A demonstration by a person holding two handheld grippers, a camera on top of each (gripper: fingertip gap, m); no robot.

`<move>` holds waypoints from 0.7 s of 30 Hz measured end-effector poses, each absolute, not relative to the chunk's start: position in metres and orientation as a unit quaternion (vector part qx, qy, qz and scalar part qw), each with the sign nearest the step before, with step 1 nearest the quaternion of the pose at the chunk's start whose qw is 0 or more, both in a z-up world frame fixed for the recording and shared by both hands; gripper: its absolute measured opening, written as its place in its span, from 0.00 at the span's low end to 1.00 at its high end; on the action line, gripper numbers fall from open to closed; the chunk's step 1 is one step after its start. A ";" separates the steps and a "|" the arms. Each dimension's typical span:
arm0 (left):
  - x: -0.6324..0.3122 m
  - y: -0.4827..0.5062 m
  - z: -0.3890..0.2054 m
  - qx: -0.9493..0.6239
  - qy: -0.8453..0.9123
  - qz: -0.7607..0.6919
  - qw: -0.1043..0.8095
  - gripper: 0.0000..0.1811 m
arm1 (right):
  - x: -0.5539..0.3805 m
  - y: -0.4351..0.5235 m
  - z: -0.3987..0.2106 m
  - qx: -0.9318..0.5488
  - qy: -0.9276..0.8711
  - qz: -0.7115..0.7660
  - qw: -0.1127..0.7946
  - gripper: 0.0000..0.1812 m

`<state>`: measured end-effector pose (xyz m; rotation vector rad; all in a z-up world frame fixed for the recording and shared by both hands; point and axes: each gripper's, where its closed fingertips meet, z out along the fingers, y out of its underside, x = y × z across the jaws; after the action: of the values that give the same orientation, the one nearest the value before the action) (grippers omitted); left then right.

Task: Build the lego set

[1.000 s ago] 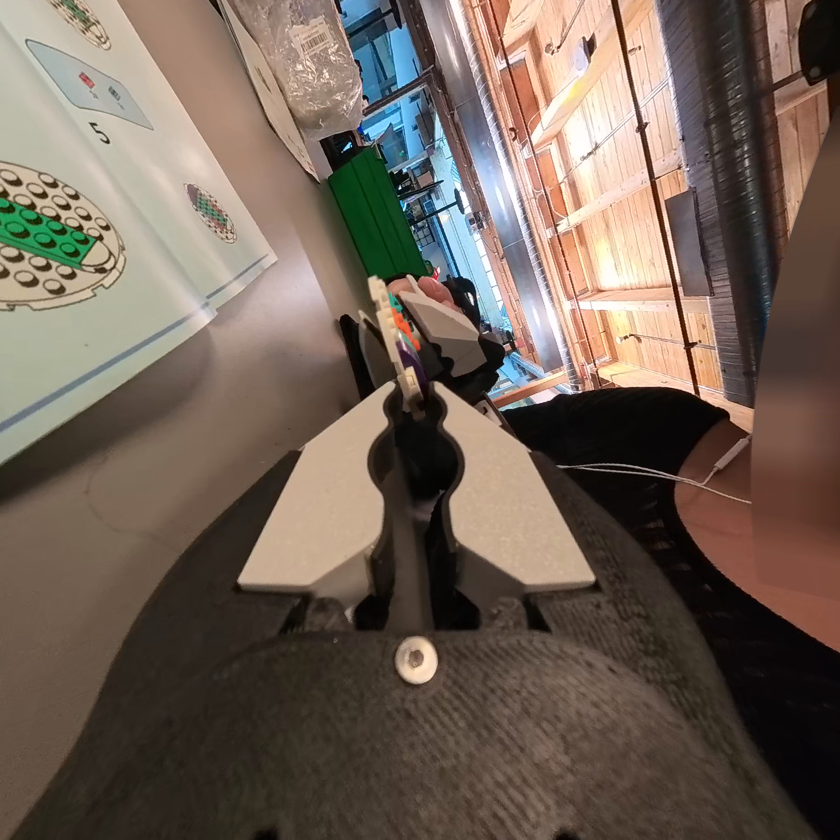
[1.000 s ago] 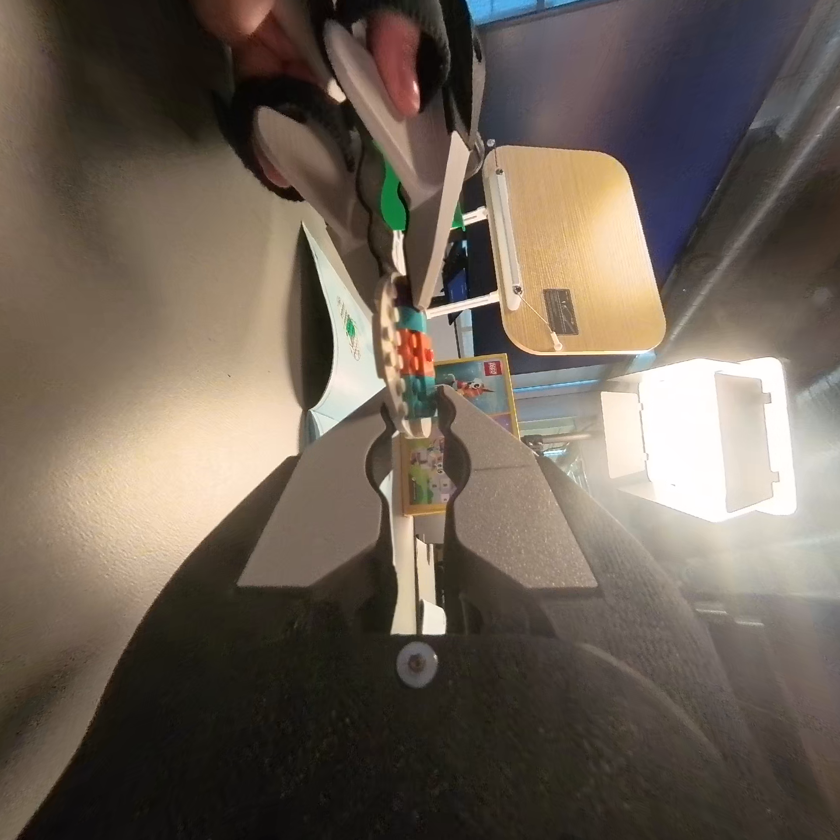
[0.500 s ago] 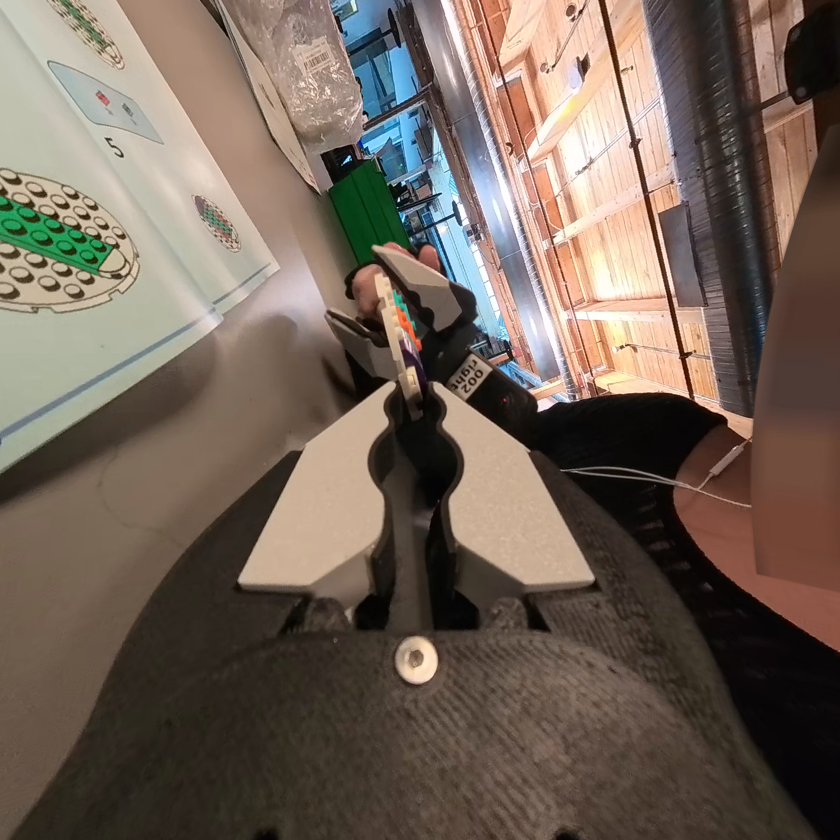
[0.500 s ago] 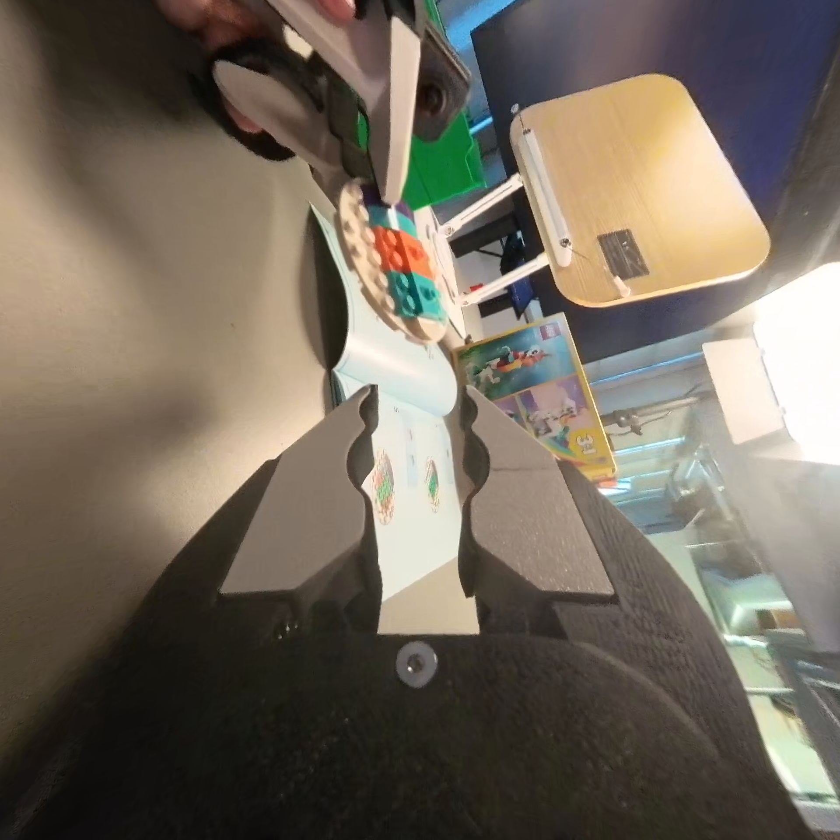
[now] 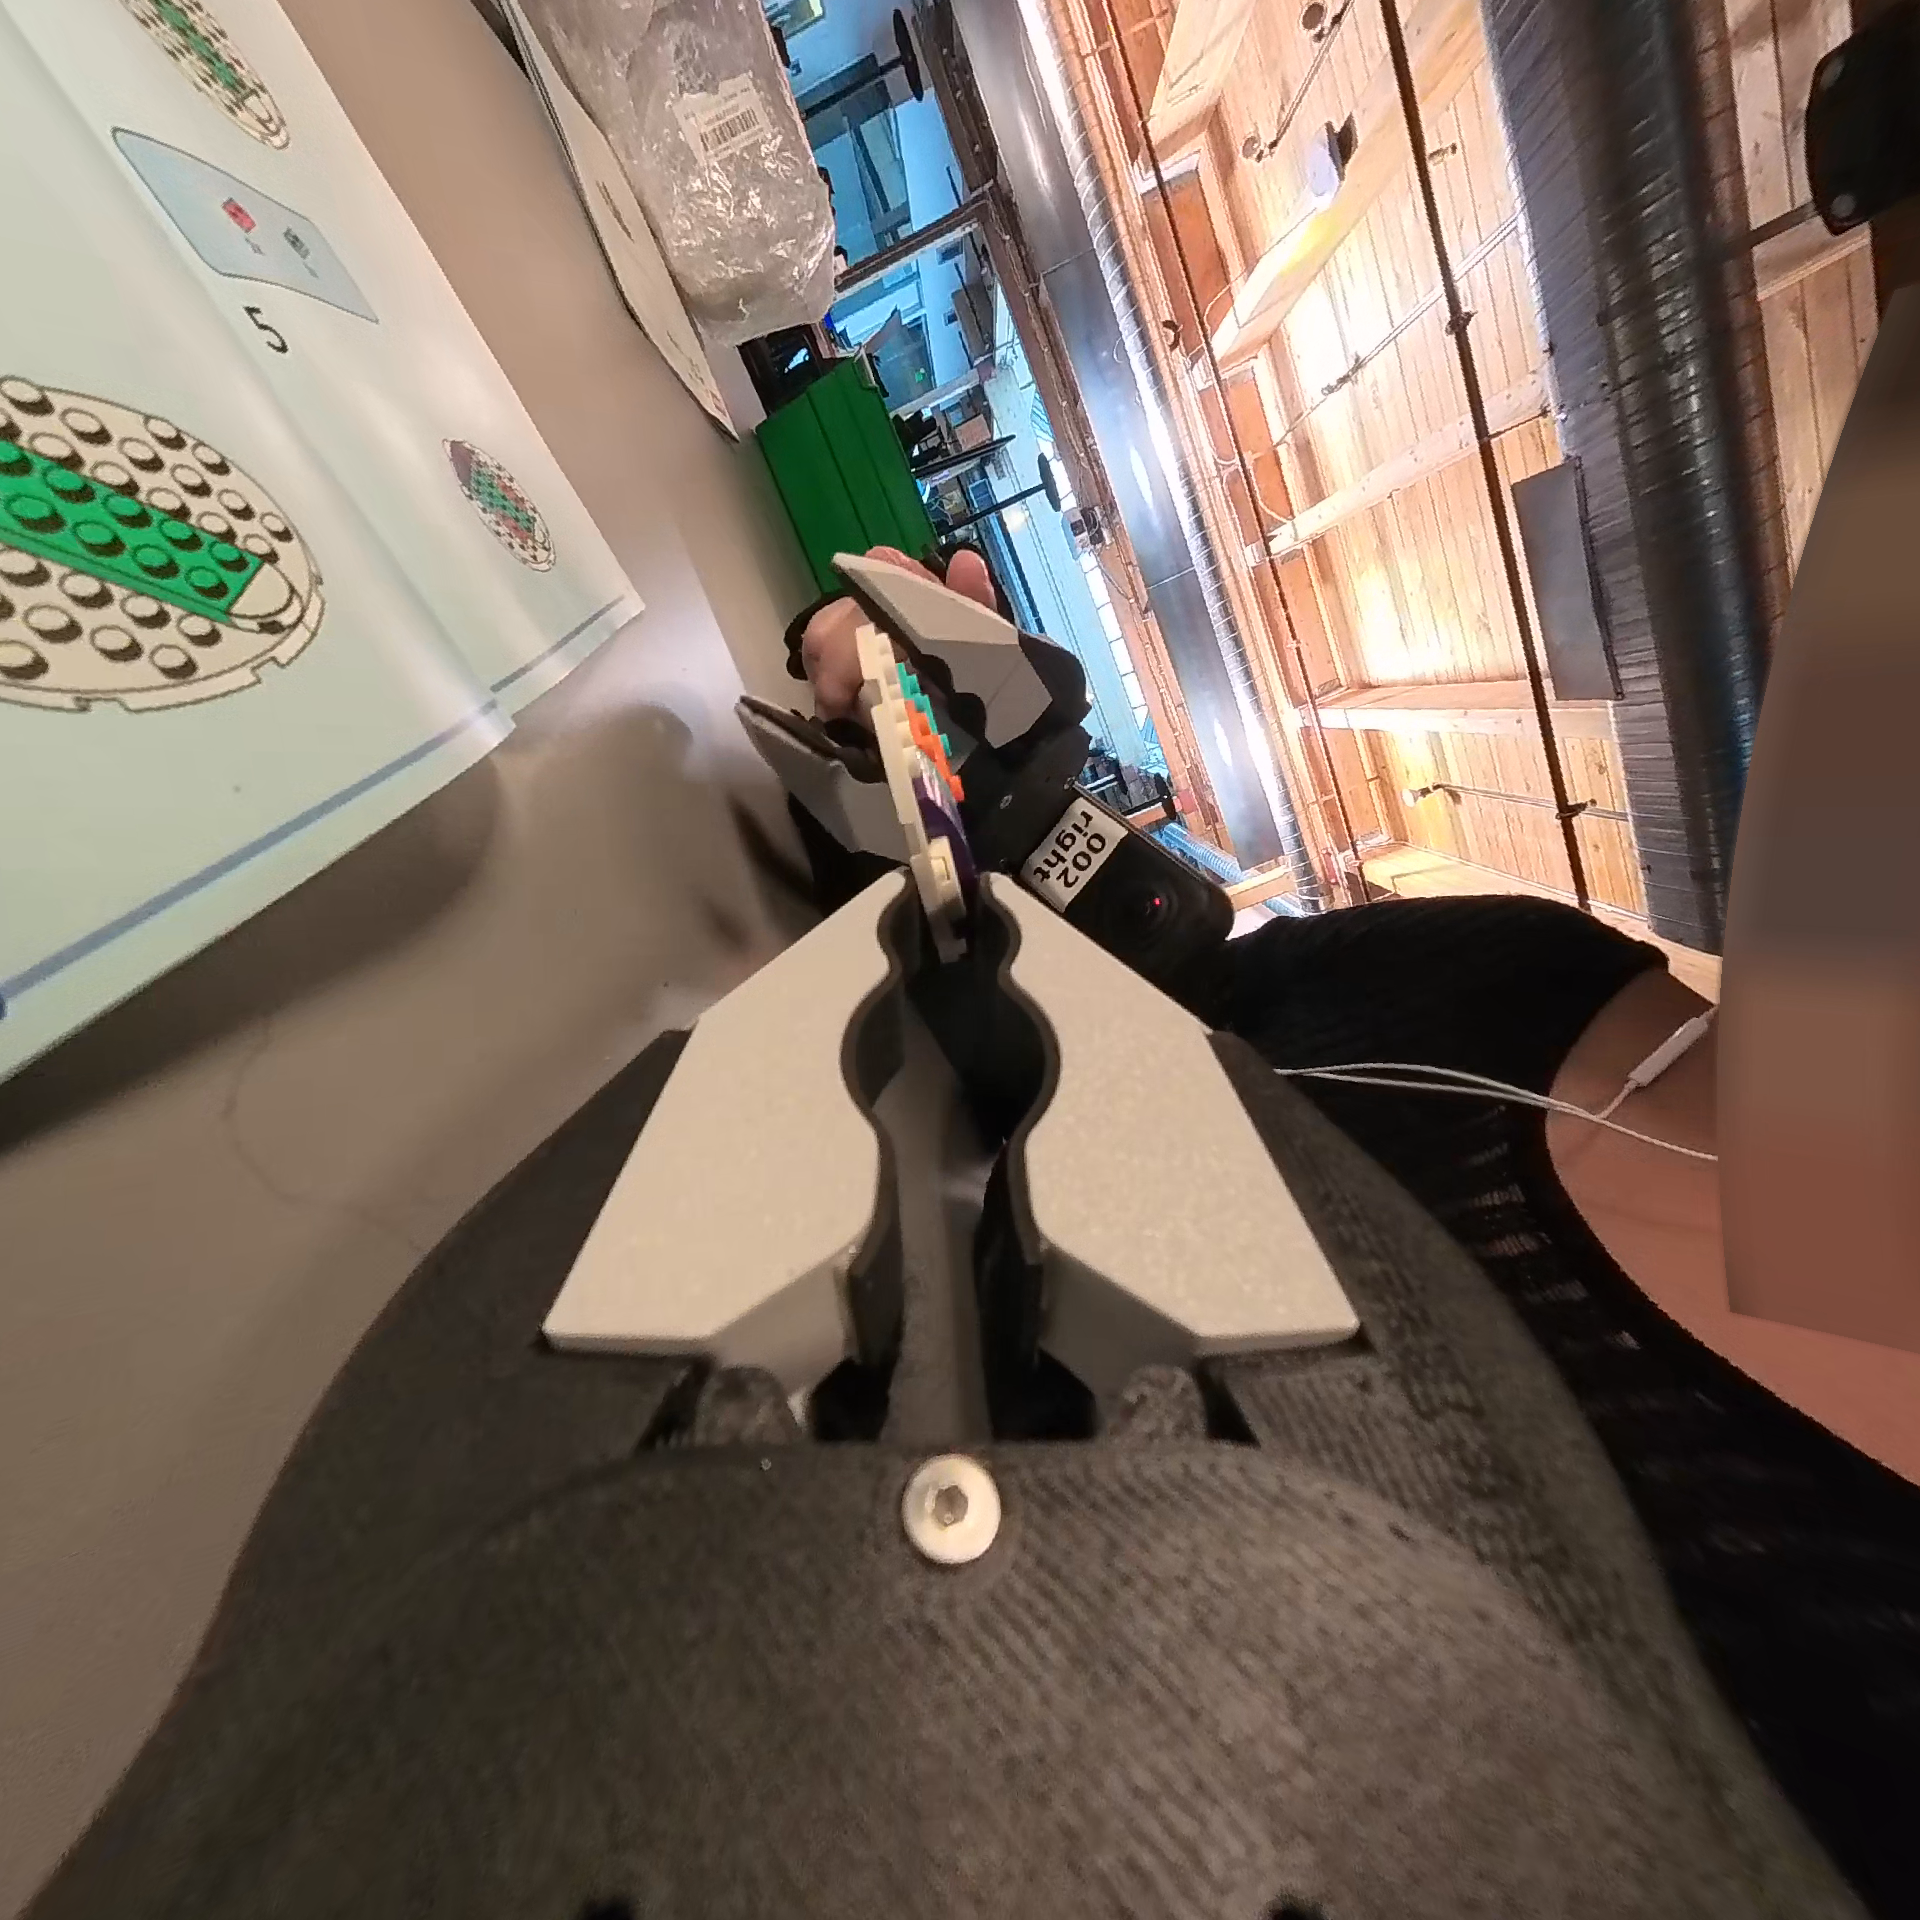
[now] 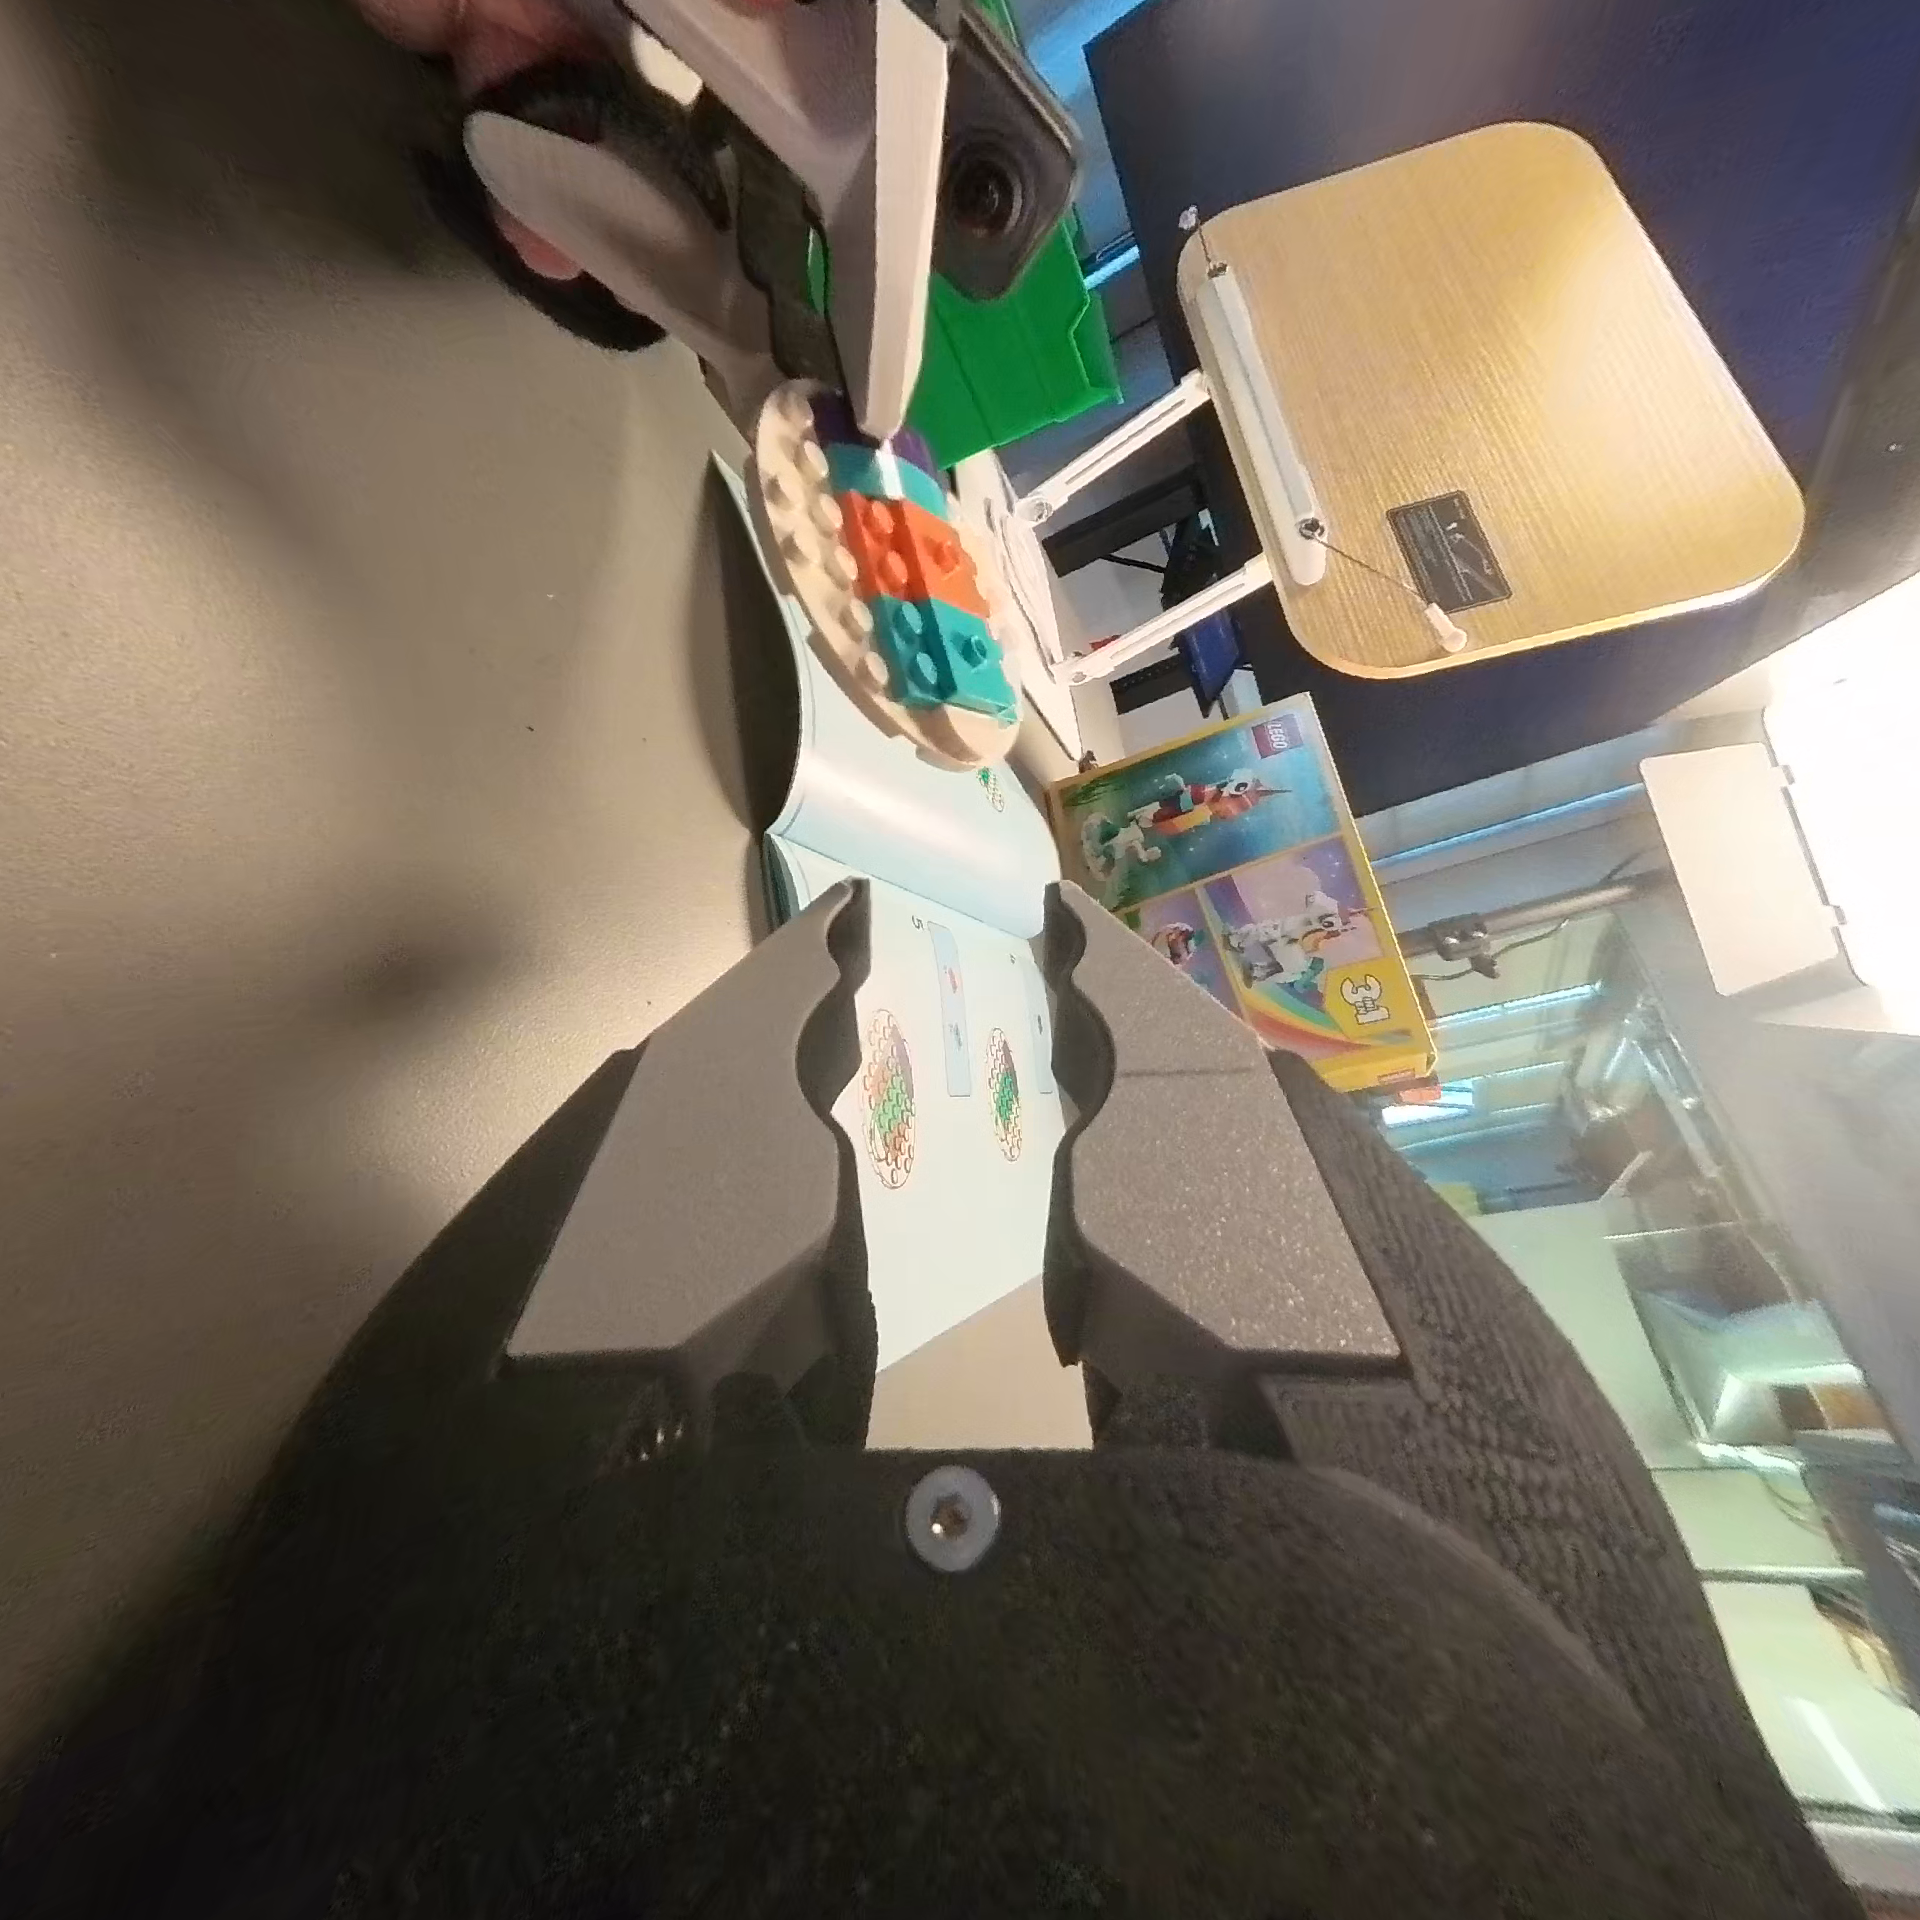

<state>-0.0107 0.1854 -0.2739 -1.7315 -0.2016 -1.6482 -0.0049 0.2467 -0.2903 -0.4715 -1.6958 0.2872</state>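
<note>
**Round Lego plate held edge-on above the surface, one tool gripping, one free**

We see the grey surface (image 5: 343, 1039) carrying an open instruction booklet (image 5: 208, 436), its pages printed with build diagrams and a step numeral we do not repeat. Beyond it in the right wrist view stands the yellow-edged set box (image 6: 1247, 894), bearing a brand logo and pictures of toy animals; a label also sits on the right tool's camera housing, and a barcode sticker on a clear plastic bag (image 5: 727, 187).

The task's thing, a cream round plate (image 6: 821, 540) with teal, orange and purple bricks (image 6: 914, 582) pressed onto it, hangs in the air above the booklet. Our left tool (image 5: 940, 904) is clamped on the plate's rim, fingers closed on its thin edge. Our right tool (image 6: 951, 904) stands apart and empty, its tips near the plate but not touching.

We judge the assembly light, rigid and smooth-sided, likely to pivot or slip if pinched only at the rim. The studded face gives better purchase; pressing on the stacked bricks risks popping them loose.
</note>
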 end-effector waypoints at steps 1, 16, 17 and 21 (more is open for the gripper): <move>-0.011 0.186 -0.274 -0.673 -0.079 -0.640 0.363 0.04 | -0.005 0.247 -0.290 -0.207 -0.739 0.125 0.628 0.18; -0.010 0.186 -0.276 -0.677 -0.078 -0.637 0.360 0.05 | -0.004 0.247 -0.288 -0.209 -0.734 0.128 0.633 0.17; -0.010 0.186 -0.276 -0.677 -0.078 -0.637 0.360 0.05 | -0.004 0.246 -0.290 -0.210 -0.737 0.128 0.630 0.18; -0.010 0.186 -0.276 -0.678 -0.078 -0.636 0.359 0.04 | -0.004 0.244 -0.294 -0.211 -0.746 0.135 0.617 0.17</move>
<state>-0.0099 0.1860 -0.2761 -1.7496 -0.2015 -1.6414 -0.0040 0.2440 -0.2941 -0.4851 -1.7176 0.3104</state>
